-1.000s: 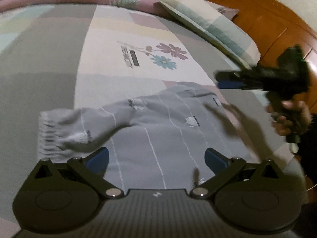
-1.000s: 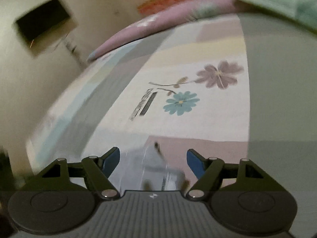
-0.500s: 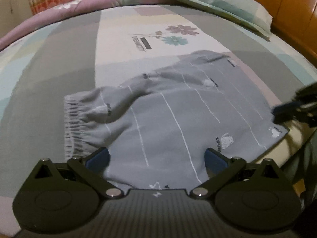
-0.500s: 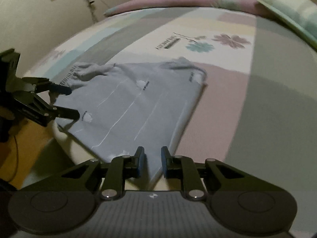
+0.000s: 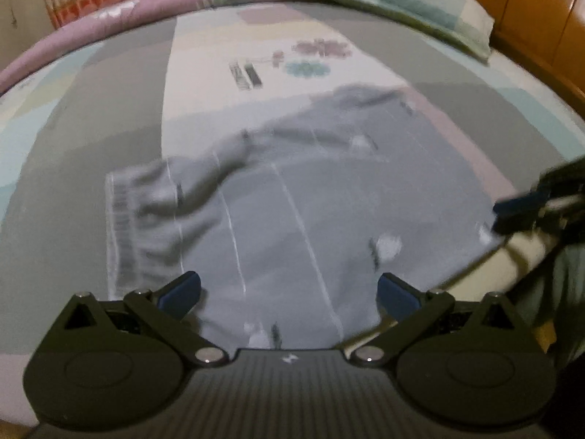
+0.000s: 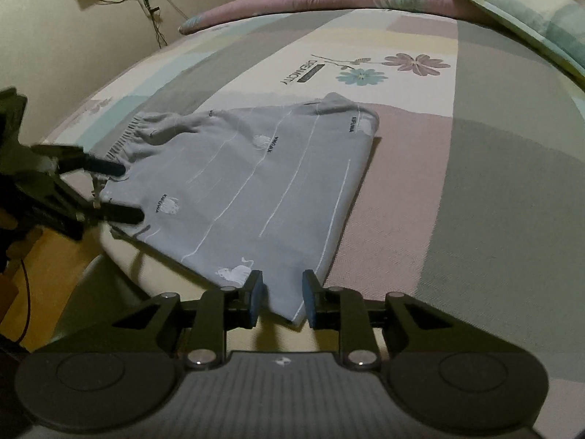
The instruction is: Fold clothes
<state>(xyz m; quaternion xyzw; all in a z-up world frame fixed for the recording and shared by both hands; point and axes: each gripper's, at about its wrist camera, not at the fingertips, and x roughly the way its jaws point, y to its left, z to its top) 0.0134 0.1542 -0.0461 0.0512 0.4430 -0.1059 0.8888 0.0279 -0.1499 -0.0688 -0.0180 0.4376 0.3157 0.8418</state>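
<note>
one grey garment [image 6: 256,183] on the bed [image 6: 475,183] (blurred in the left view), left hand-held gripper [image 5: 289,291] gaping, right hand-held gripper [image 6: 281,298] having just widened slightly, straddling its corner unpinched.

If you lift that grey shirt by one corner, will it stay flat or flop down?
Probably flop: the grey shirt lies limp with a wrinkled sleeve. Likely light, since it looks thin. It may drag across the bedsheet rather than slide off.

wrist views, angled down, sharing bed [image 5: 109,84]
</note>
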